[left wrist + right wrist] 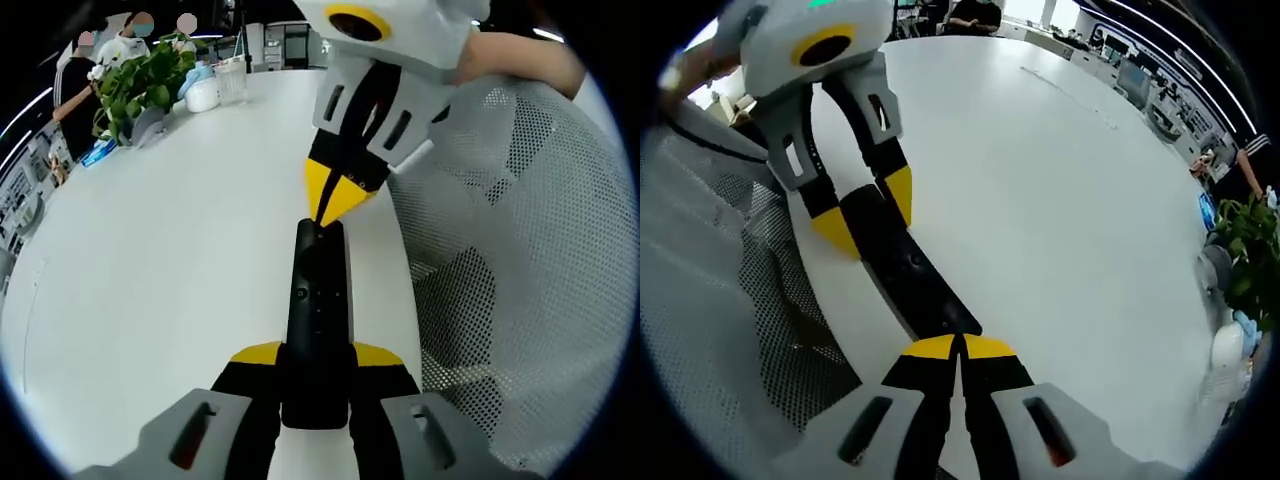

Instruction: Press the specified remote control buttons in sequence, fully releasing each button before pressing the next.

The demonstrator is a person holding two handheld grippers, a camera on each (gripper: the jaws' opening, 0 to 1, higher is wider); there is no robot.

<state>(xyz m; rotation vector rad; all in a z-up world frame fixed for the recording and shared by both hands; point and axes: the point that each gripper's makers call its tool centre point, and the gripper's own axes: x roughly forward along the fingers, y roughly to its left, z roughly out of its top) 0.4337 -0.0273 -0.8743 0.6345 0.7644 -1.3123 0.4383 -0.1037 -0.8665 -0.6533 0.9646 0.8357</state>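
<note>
**Remote held at worktop edge, pressing tip on its far end**

Remote control (318, 320): slim black bar, lower centre of the left gripper view, running up the frame from between the left gripper's (318, 352) yellow-tipped fingers, which are closed on its near end. It lies over the edge of the white worktop (180, 270), beside a white mesh chair back (520, 260) at right. Small buttons show faintly along its face.

Right gripper (960, 345): fingers brought together, tips touching, resting on or just above the remote's end at lower centre of the right gripper view; actual contact cannot be told. In that view the left gripper sits upper left, clamping the opposite end.

Handling, by judgement: light, rigid, smooth plastic, likely to slide or pivot under a push. Best held across its narrow sides, clear of the buttons, as now.

Also present: potted plant (135, 85) and containers, upper left of the left gripper view.
</note>
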